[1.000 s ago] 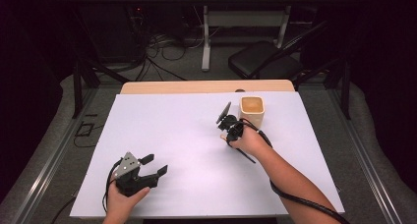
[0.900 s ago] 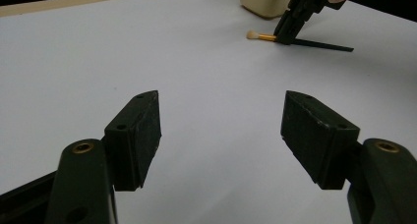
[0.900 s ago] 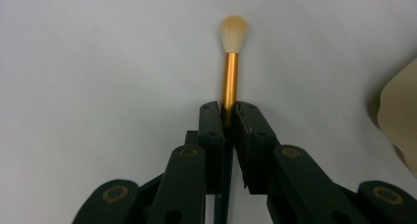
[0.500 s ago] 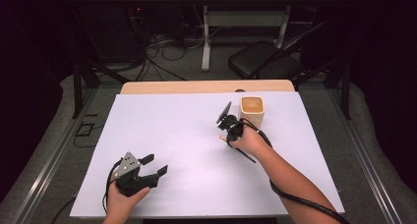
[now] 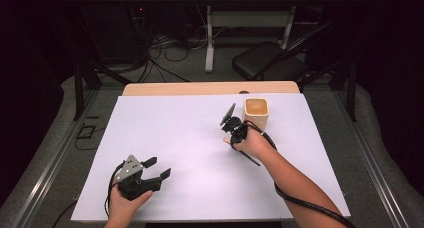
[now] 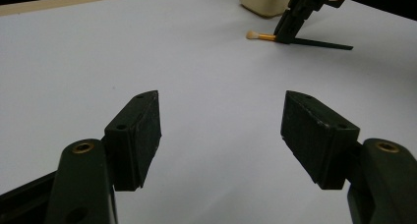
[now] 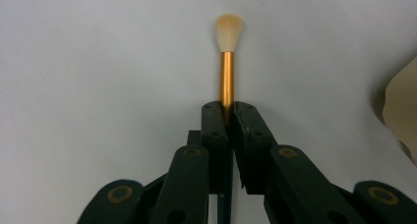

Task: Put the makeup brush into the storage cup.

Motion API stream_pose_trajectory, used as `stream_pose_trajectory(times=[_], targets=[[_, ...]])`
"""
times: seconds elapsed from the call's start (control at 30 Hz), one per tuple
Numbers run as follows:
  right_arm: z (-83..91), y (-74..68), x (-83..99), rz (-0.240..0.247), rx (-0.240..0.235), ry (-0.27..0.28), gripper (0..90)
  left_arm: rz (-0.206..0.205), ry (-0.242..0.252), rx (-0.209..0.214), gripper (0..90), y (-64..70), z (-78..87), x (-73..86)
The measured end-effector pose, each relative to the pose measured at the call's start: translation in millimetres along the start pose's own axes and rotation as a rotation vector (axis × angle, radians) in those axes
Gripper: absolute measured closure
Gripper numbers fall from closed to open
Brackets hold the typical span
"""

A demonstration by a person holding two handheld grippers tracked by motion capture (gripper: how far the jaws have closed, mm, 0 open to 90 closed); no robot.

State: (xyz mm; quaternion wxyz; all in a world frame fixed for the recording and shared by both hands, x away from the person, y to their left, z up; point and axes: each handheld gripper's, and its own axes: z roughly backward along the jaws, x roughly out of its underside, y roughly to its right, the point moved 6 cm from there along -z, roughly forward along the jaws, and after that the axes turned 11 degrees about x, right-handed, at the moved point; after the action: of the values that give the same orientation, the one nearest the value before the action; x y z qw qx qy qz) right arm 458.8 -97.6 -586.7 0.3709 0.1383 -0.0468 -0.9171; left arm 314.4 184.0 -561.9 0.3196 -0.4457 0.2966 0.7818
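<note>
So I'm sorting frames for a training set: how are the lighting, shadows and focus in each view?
High view: white table evenly lit, surroundings very dark, slightly soft. Left gripper view: near jaws sharp, the brush and right gripper farther off softer, with a faint shadow beside them. Right gripper view: brush lit and clear, corners dim, beige cup blurred at the edge.

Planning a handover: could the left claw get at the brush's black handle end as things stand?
Probably yes: the left claw is open, bare white table lies between, and the brush handle sticks out behind the right claw.
</note>
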Motion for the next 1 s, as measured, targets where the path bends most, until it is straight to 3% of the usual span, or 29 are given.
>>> stream_pose_trajectory(times=[0.23,0.6,1.0], targets=[[5.5,1.0,-0.1,-0.003,-0.005,-0.013,83.6,-0.001,0.003,-0.002,31.9,0.2,-0.3,-0.1],[23.0,-0.9,-3.1,0.011,-0.005,0.057,83.7,-0.002,0.002,-0.003,31.9,0.5,-0.5,-0.2],[33.1,0.3,-0.9,0.007,-0.001,0.095,83.7,-0.001,0.002,-0.003,31.9,0.5,-0.7,-0.1]])
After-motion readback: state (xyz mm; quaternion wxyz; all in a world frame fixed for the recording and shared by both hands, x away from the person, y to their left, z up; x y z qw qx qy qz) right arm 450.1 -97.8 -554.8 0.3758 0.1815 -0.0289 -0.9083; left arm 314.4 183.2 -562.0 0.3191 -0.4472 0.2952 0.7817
